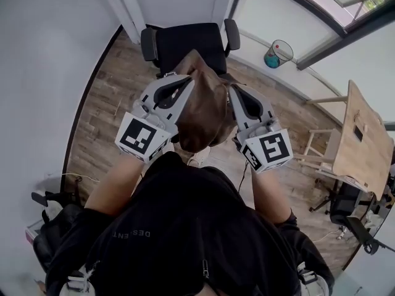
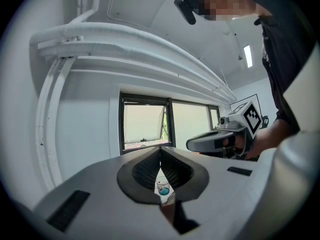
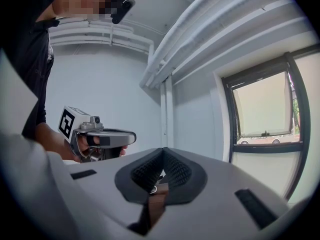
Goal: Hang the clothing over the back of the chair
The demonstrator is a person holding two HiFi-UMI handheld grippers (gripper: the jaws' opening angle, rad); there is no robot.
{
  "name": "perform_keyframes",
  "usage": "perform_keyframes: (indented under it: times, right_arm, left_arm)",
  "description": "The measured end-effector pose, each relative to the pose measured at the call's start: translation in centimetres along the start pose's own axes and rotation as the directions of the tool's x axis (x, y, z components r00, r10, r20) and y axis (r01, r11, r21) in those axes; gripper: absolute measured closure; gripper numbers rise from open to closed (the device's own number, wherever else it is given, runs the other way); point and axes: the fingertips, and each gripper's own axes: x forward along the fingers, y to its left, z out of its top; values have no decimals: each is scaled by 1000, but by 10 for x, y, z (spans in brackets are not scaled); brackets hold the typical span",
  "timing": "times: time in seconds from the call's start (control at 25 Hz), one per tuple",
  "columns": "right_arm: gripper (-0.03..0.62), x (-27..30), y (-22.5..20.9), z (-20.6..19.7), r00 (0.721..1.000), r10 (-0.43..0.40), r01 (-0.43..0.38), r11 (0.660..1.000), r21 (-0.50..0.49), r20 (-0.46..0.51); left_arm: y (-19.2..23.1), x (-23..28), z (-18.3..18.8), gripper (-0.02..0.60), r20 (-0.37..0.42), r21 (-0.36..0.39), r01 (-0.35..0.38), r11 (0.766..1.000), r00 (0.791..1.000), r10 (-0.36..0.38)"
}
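A brown garment (image 1: 203, 113) hangs bunched between my two grippers, in the air in front of a black office chair (image 1: 185, 42). The chair's seat and backrest are bare. My left gripper (image 1: 187, 84) is shut on the garment's left side, and a strip of brown cloth (image 2: 167, 211) shows low between its pads. My right gripper (image 1: 233, 92) is shut on the garment's right side, with brown cloth (image 3: 156, 209) pinched between its pads. Both grippers point level and face each other: the right one (image 2: 220, 139) shows in the left gripper view, the left one (image 3: 100, 136) in the right gripper view.
The chair stands on a wooden floor against a white wall. A blue bin (image 1: 278, 53) stands to its right under the window. A wooden table (image 1: 364, 140) and a white stool (image 1: 318, 147) are at the right, and dark gear (image 1: 49, 205) lies at lower left.
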Motion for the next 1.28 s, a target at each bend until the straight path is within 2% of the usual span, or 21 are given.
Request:
perform_keyframes:
  times: [0.32, 0.56, 0.96, 1.28]
  right_arm:
    - [602, -7, 34, -5, 997, -70, 69, 998, -10, -17]
    - [602, -18, 81, -15, 992, -117, 117, 993, 1, -43]
    - [602, -46, 153, -13, 970, -242, 242, 970, 13, -10]
    - [602, -61, 193, -16, 954, -298, 298, 954, 12, -4]
  left_arm:
    - [-1, -26, -5, 561, 27, -20, 46, 999, 999, -45]
    - [-9, -63, -12, 563, 37, -34, 106, 994, 994, -105]
    - [-34, -133, -18, 561, 50, -45, 209, 977, 977, -207]
    - [-51, -169, -23, 561, 52, -48, 270, 962, 962, -268]
